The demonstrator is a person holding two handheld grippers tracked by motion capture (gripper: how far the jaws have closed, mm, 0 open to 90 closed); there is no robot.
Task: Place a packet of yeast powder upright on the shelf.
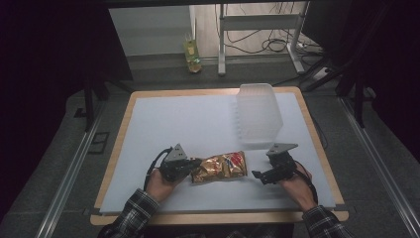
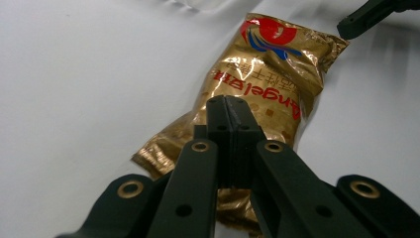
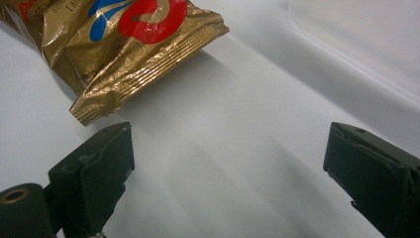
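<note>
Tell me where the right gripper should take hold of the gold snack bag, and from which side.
Grip the crimped end seal nearest the right gripper, coming in low from the right along the table. The gold snack bag lies flat with its length pointing at those open fingers, and the seal is a thin flat strip that should pinch easily. The left gripper is shut on the opposite end.

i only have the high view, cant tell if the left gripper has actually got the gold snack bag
Observer: In the left gripper view, the left gripper has its jaws pressed together over the gold snack bag.
Operator: and the right one
Observer: The right gripper has its jaws wide apart, with bare table between them.
Operator: is it touching the bag
Observer: No. In the right gripper view the bag's crimped end sits just beyond the jaw on the left of that view, apart from it.
</note>
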